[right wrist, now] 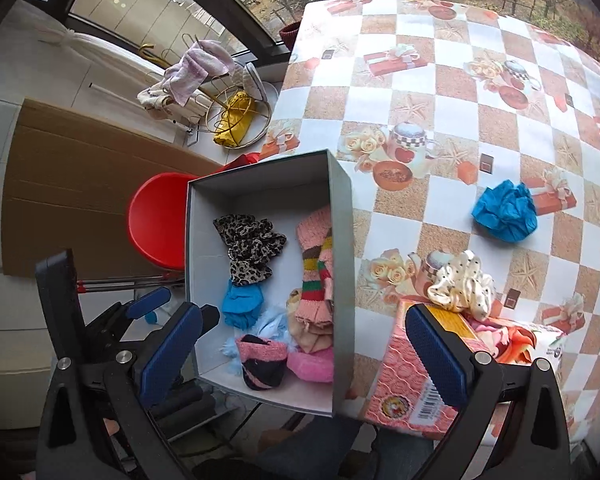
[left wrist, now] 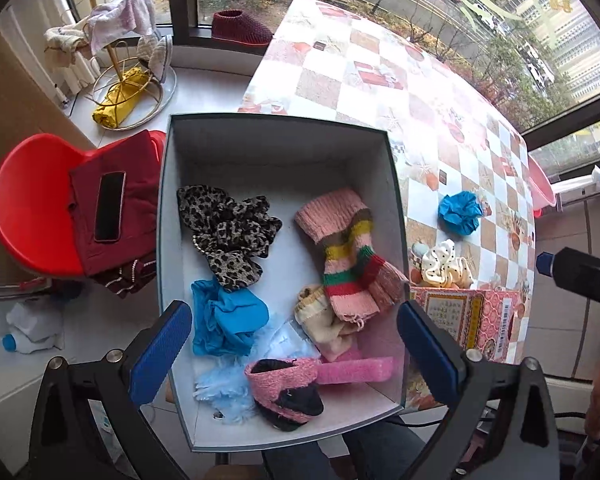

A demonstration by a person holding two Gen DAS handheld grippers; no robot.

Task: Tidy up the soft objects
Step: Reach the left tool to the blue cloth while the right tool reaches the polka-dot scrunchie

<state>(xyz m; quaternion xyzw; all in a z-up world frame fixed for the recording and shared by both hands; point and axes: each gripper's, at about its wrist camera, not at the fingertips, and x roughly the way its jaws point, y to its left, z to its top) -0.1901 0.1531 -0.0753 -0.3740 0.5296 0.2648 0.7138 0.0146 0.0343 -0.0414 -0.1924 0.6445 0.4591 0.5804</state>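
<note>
Grey box with leopard scrunchie, striped sock

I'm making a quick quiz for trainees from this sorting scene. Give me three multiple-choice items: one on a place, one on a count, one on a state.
1. Where does the leopard-print scrunchie lie?
A. on the red chair
B. inside the grey box
C. on the tissue box

2. How many soft items remain on the checked tablecloth?
A. none
B. two
C. five

3. How do the left gripper and right gripper stand?
A. both open, holding nothing
B. both shut on cloth
C. only the left holds cloth

Answers:
1 B, it rests on the box floor.
2 B, the blue scrunchie and the cream dotted scrunchie, which partly rests on the tissue box.
3 A, the fingers are spread wide with no cloth between them.
</note>
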